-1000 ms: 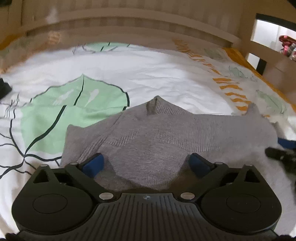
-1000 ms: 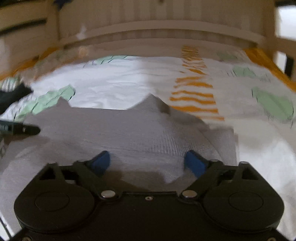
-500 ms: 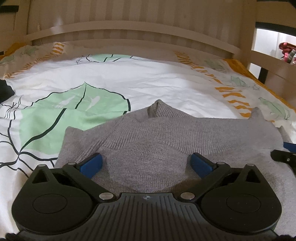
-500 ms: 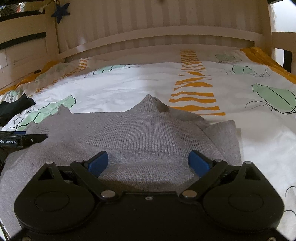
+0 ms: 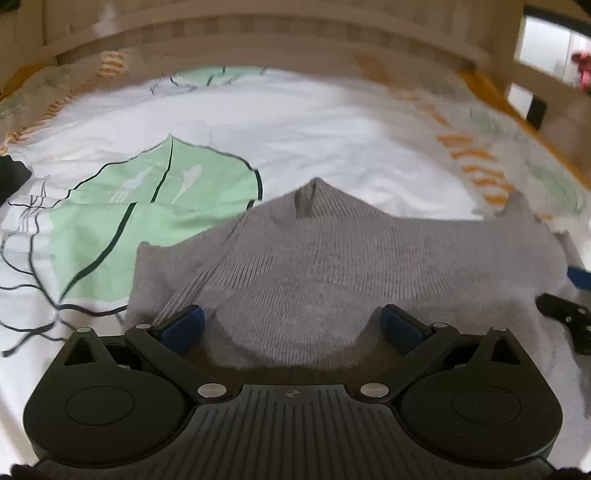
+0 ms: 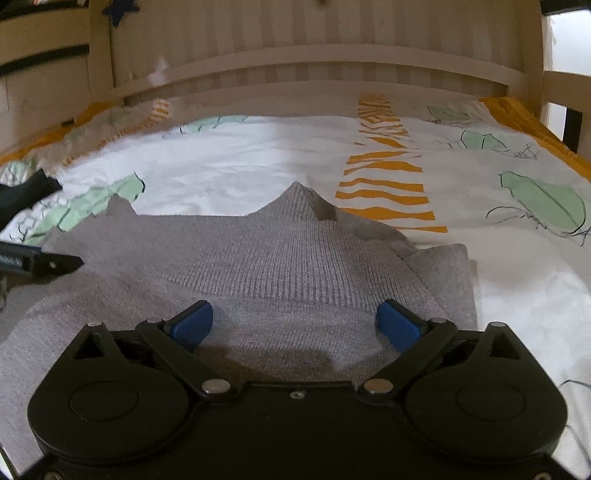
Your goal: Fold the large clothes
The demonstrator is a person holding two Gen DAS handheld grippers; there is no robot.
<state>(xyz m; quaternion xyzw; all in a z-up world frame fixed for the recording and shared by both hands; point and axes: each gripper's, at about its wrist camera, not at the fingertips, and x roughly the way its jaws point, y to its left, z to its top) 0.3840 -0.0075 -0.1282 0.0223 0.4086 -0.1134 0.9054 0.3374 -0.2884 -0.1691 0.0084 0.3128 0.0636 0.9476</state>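
One grey knitted sweater (image 5: 332,266) lies on one bed (image 6: 258,162). Two claws are in view: the left claw (image 5: 291,326) and the right claw (image 6: 293,323), each with two blue pads. One dark garment (image 6: 22,192) sits at the bed's left edge. One wooden headboard (image 6: 314,62) stands behind, and one dark star (image 6: 120,9) hangs beside it.

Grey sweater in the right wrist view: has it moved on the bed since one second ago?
No. The grey sweater keeps its peak just left of the orange striped print on the bedspread, as before.
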